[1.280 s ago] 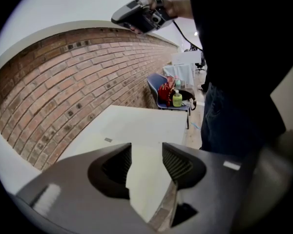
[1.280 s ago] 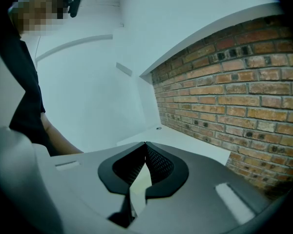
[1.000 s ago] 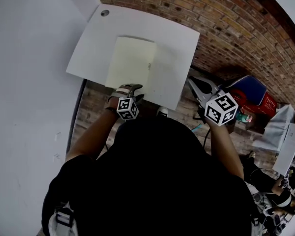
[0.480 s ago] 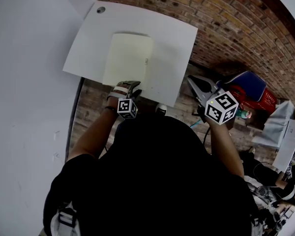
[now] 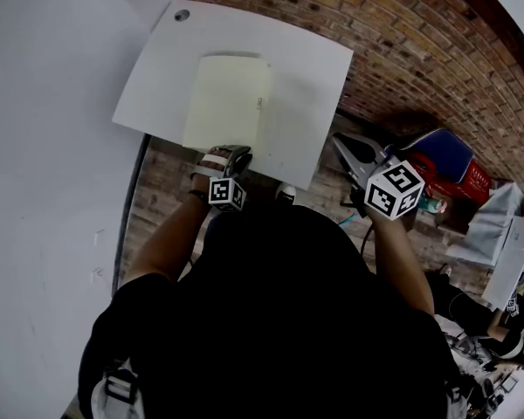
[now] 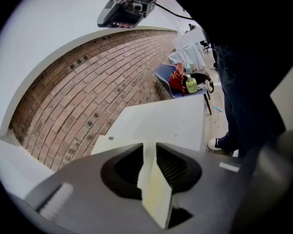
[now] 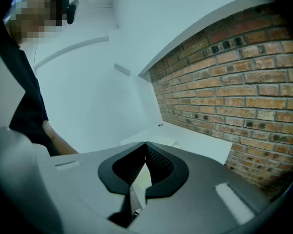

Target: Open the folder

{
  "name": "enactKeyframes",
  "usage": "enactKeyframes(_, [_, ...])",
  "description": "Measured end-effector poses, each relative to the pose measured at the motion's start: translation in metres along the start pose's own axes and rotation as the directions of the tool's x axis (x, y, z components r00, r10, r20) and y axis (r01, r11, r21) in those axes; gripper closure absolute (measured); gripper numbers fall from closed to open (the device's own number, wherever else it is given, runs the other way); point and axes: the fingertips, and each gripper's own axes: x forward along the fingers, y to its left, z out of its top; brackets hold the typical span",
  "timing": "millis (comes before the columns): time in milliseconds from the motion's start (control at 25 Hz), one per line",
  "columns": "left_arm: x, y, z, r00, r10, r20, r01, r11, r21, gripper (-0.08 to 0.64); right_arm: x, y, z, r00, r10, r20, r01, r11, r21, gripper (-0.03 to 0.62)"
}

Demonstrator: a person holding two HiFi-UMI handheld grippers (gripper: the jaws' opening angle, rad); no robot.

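Note:
A pale yellow folder [image 5: 227,103] lies closed and flat on the white table [image 5: 306,77]. My left gripper [image 5: 230,157] is at the folder's near edge. In the left gripper view its jaws [image 6: 149,147] have just been closing. The folder's cover [image 6: 155,191] stands between them, and it touches both pads. My right gripper [image 5: 354,151] hangs off the table's right side over the brick floor. It is shut with nothing in it, and in the right gripper view its tips [image 7: 145,144] meet.
A white wall [image 5: 44,147] runs along the table's left side. The table has a round hole [image 5: 182,14] in its far left corner. A blue chair [image 5: 445,160] loaded with a red bag and bottles stands to the right on the brick floor [image 5: 402,51].
The left gripper has stayed at the folder's near edge and has tipped slightly. The folder lies where it was. The right gripper has kept still.

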Motion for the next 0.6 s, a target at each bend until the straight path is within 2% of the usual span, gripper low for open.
enactKeyframes(120, [-0.006,0.009,0.004,0.999,0.037,0.011,-0.037,0.999,-0.018,0.508,0.001,0.001,0.002,1.0,0.011,0.002,-0.011,1.0,-0.002,0.591])
enactKeyframes(480, [-0.026,0.034,0.011,0.993,0.113,0.036,-0.11,0.991,-0.073,0.534,0.008,0.008,0.003,0.999,0.047,0.003,-0.047,0.999,-0.017,0.591])
enactKeyframes(600, [-0.035,0.042,0.013,0.99,0.134,0.05,-0.127,0.985,-0.114,0.537,0.011,0.01,0.004,0.998,0.059,0.004,-0.059,0.998,-0.021,0.591])
